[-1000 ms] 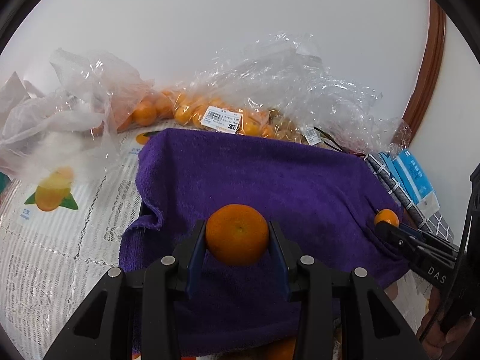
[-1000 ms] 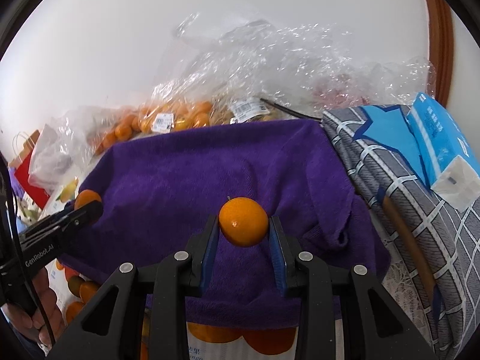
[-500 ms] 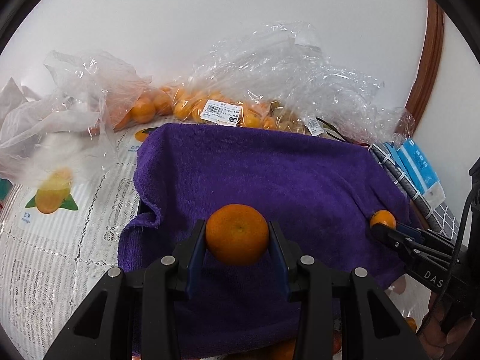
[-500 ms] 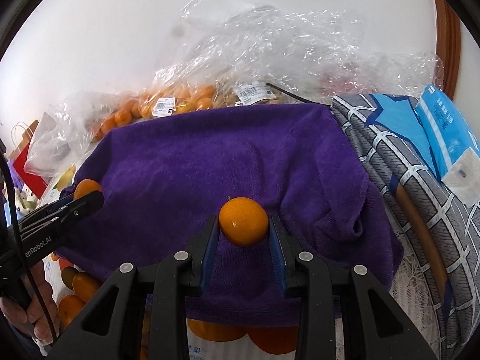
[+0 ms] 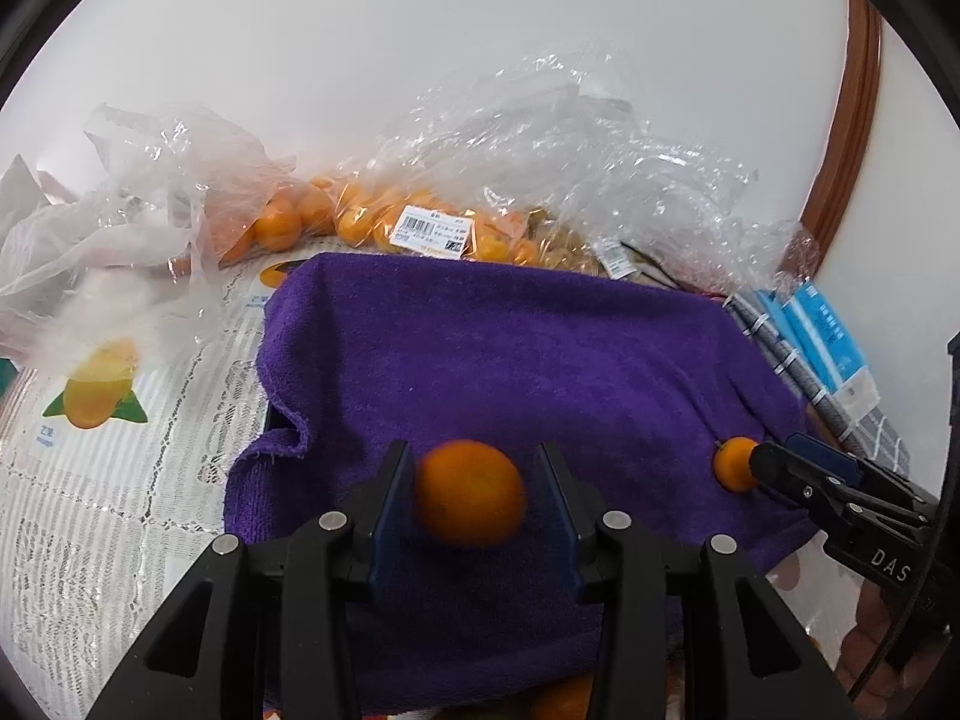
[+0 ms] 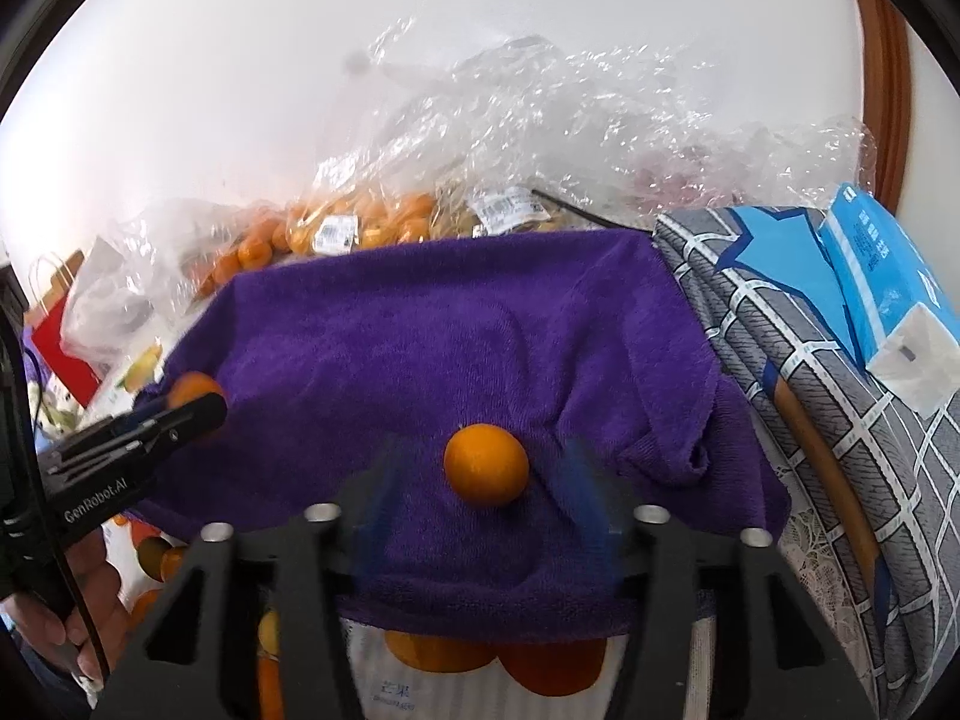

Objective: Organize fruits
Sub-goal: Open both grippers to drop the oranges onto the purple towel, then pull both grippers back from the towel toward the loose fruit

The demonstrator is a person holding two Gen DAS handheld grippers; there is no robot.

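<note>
- The left gripper (image 5: 474,495) had its jaws opening; a round orange (image 5: 470,493), blurred, sat between them with a gap at each pad, released over the purple towel (image 5: 510,360).
- The right gripper (image 6: 483,480) had its jaws opening too, blurred and spread clear of a smaller orange (image 6: 486,464) that lay on the towel.
- Both fruits were near-spheres with no clear long axis; a tiny stem nub on the smaller one pointed up and away from the camera.
- Behind the towel, a clear plastic bag (image 5: 420,228) with a barcode label held many small oranges; a second crumpled bag (image 5: 180,192) to its left held a few more.
- More oranges (image 6: 438,651) showed below the towel's front edge, though I could not tell what held them.
- A blue tissue pack (image 6: 888,282) rested on a grey checked cloth (image 6: 780,348) at the right.
</note>
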